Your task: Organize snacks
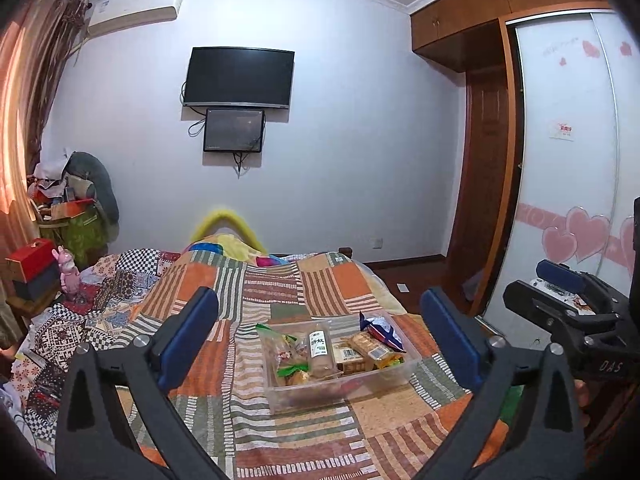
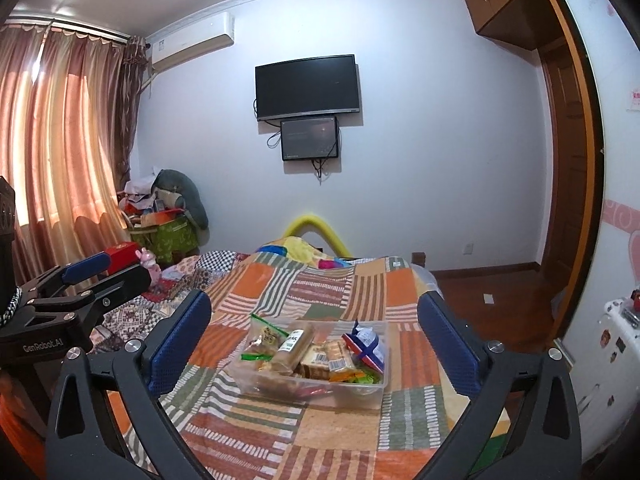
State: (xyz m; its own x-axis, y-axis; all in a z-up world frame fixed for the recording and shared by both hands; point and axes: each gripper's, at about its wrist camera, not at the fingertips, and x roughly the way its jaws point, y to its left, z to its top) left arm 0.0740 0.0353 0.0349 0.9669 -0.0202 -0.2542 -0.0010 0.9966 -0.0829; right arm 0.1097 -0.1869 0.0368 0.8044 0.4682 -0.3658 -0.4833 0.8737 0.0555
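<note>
A bedroom with pale walls, a dark television (image 1: pixel 239 76) mounted high, and a wardrobe (image 1: pixel 568 152) along one side; below the television stretches the bed (image 1: pixel 276 280), covered in a patchwork quilt of orange, green and striped squares. On the quilt, straight out from the television toward the cameras, sits a clear plastic box (image 1: pixel 340 360) already loaded with snacks (image 1: pixel 320 350): a tall brown-wrapped bar, a barcode-labelled biscuit pack, a blue-and-white bag propped at the end nearest the wardrobe, and a green-edged pouch at the other.

The left claw (image 1: pixel 320 344) is spread wide and empty, the box showing between its blue pads (image 1: pixel 188 336). The right claw (image 2: pixel 314 344) is likewise spread and holds nothing.

The mattress is soft, so a push on one rim could tip the box. The blue-and-white bag rides above the rim and might slide out if nudged. With both claws hovering side by side, they could also knock each other on the way in.
</note>
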